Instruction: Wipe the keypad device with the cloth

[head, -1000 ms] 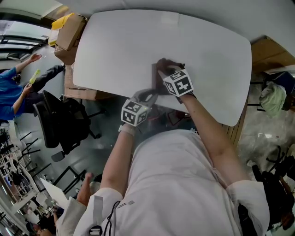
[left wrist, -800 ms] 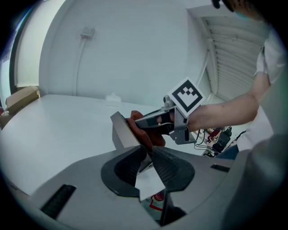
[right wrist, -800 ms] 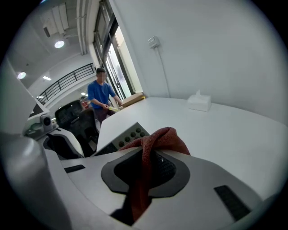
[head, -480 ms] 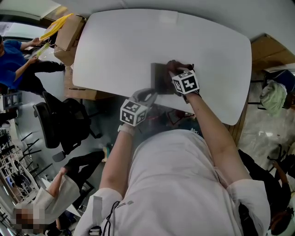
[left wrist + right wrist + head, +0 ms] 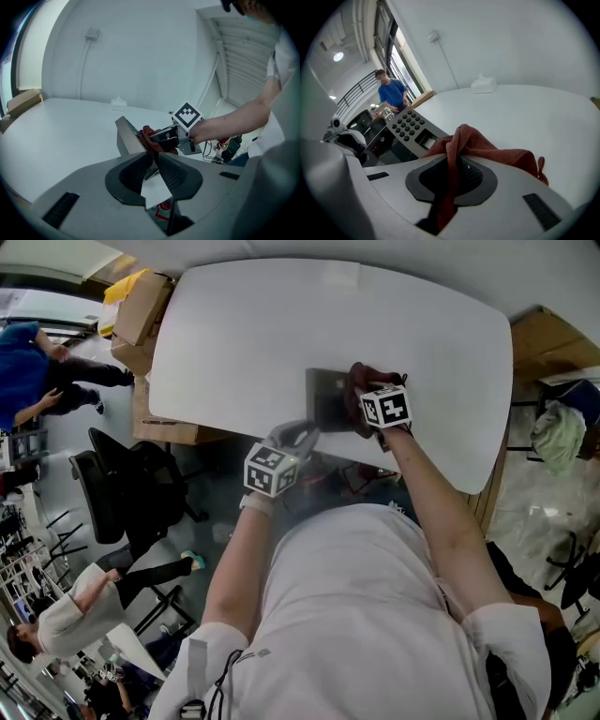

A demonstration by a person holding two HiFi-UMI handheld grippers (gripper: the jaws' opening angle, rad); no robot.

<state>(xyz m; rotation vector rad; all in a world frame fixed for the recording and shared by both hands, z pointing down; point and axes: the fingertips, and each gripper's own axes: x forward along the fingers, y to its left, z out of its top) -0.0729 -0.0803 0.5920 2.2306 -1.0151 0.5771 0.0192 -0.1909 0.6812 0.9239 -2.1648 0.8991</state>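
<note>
Two clamped grippers, keypad device [image 5: 328, 397] on white table [image 5: 244, 324] gripped by left gripper [image 5: 154, 153], red cloth [image 5: 487, 149] pinched by right gripper [image 5: 453, 157] (draped over device's right side), tissue box [image 5: 483, 84] behind, cardboard boxes [image 5: 141, 307] off table's end

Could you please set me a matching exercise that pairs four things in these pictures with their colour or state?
Things:
1. cloth
2. keypad device
3. table
4. left tongs

Descriptions:
A. white, broad top
B. clamped on the keypad device
C. dark red, pinched in the right tongs
D. grey, with rows of dark round keys

Pairs: 1-C, 2-D, 3-A, 4-B.
</note>
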